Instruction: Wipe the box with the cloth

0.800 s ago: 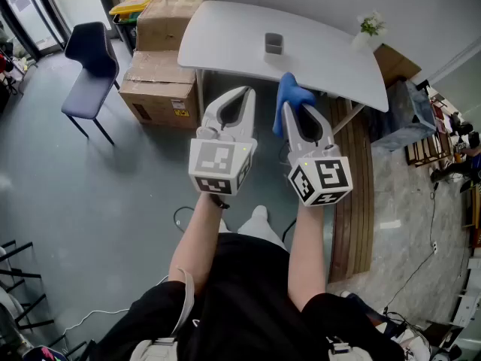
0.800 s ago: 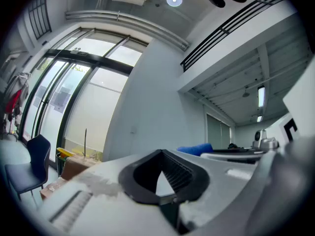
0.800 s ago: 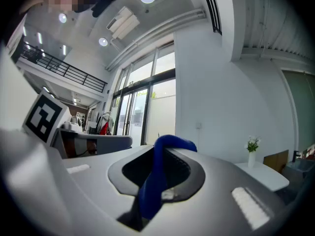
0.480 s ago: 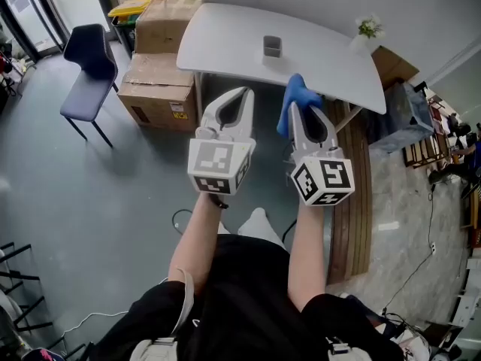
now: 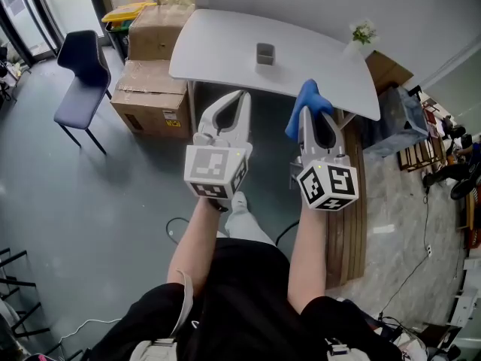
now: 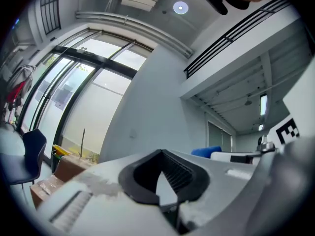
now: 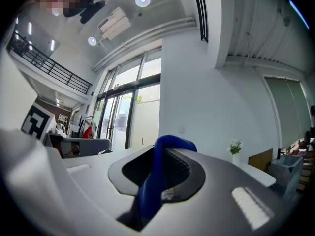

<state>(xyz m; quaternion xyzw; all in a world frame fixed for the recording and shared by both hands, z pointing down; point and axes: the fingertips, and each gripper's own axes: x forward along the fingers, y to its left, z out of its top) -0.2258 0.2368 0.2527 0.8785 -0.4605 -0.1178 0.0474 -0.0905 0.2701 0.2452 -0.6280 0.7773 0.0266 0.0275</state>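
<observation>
A small grey box [image 5: 264, 53] stands on the white table [image 5: 218, 43] ahead of me in the head view. My right gripper [image 5: 310, 113] is shut on a blue cloth [image 5: 306, 101], whose bunched end sticks up past the fingertips, just short of the table's near edge. In the right gripper view the blue cloth [image 7: 156, 180] runs up between the jaws of that gripper [image 7: 165, 150]. My left gripper [image 5: 241, 95] is held beside it, shut, with nothing in it; its own view shows the jaw tips [image 6: 161, 152] meeting. Neither gripper view shows the box.
Two cardboard boxes [image 5: 150, 89] and a dark blue chair [image 5: 77, 72] stand left of the table. A small plant in a white vase [image 5: 362, 34] sits at the table's right end. A wooden bench [image 5: 352, 216] runs along the floor at right. Cables lie by my feet.
I have stepped a little towards the table: a foot has moved forward, and the box and table sit lower in the head view. The right gripper with the cloth has drifted slightly right.
</observation>
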